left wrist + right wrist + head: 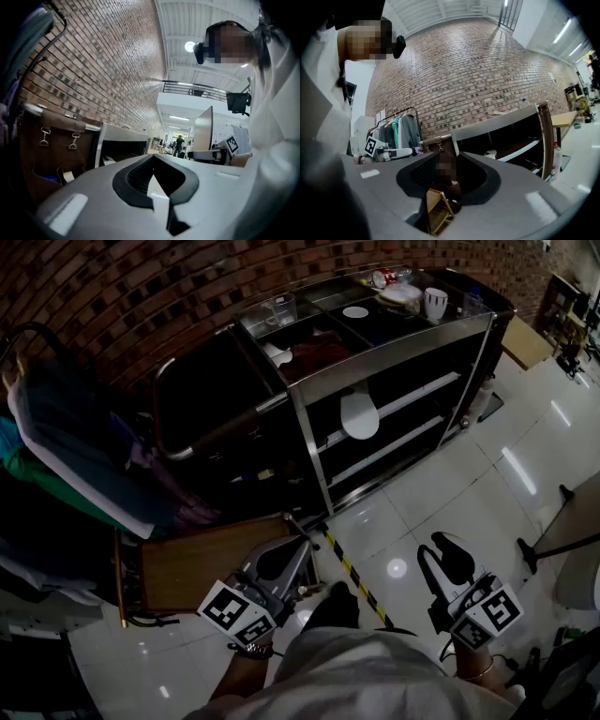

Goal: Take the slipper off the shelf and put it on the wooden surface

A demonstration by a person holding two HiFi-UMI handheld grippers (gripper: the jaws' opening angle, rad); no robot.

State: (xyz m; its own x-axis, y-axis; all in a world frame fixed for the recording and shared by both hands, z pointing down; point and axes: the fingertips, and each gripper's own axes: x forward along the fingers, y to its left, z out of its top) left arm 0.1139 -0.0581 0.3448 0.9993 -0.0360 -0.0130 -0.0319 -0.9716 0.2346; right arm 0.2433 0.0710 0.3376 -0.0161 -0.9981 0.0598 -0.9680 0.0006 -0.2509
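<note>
Closest in the head view is the person's pale-shirted torso (375,676), with both grippers held low in front of it. At the left, the left gripper (305,542) has its jaws closed tip to tip with nothing between them, and they reach over the corner of the brown wooden surface (202,563), a low box-like top standing on the glossy white floor (525,474). The right gripper (439,540) hangs over bare floor, its jaws a little apart and empty; in the right gripper view only the background shows through the narrow gap. Between the two grippers a strip of yellow-and-black tape (354,575) runs across the tiles. Farther off stands a metal shelf (309,442) with dark open bays. The slipper (359,415) is there on a middle rail, well apart from both grippers: white, oval, plain, its flat sole side facing out and its length running up and down. Garments on a rack (66,446) hang at the left. A white cup (435,302) sits on the shelf's top before the brick wall (141,296).
</note>
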